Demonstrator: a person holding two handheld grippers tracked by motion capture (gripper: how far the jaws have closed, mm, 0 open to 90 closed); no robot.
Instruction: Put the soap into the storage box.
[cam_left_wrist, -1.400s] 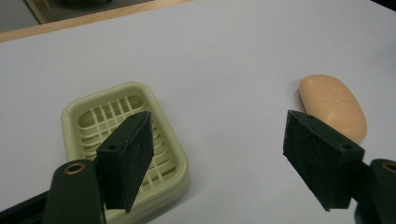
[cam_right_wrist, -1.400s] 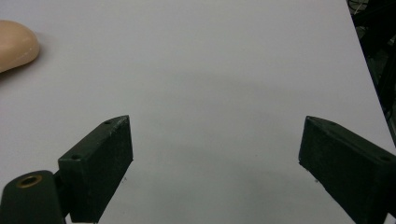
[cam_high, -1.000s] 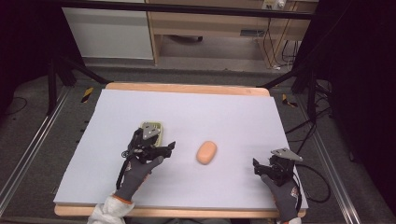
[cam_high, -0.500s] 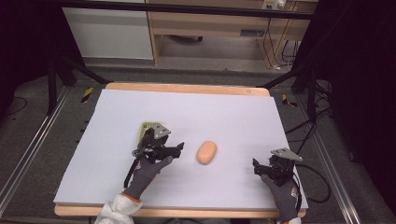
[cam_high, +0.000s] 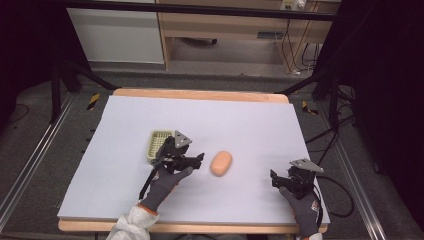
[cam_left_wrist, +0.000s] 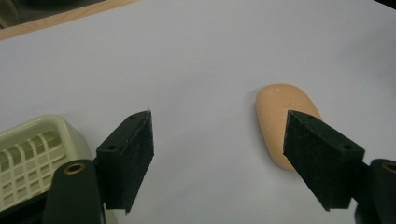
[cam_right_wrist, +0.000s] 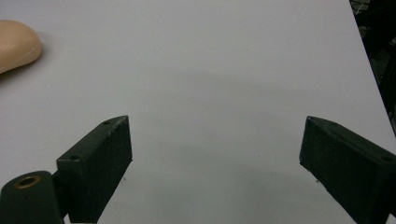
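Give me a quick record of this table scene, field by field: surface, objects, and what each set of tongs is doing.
surface: white sheet on a wooden table
object 1: peach oval soap bar, mid-table
object 2: pale green slotted soap dish, left of the soap, empty
left tongs: open, beside the soap, holding nothing
right tongs: open, over bare sheet, holding nothing

From above our side we look forward and down on the whole table (cam_high: 125, 120). Our two gripper views skim low and close over it, and all three share the orange soap (cam_high: 221, 163).
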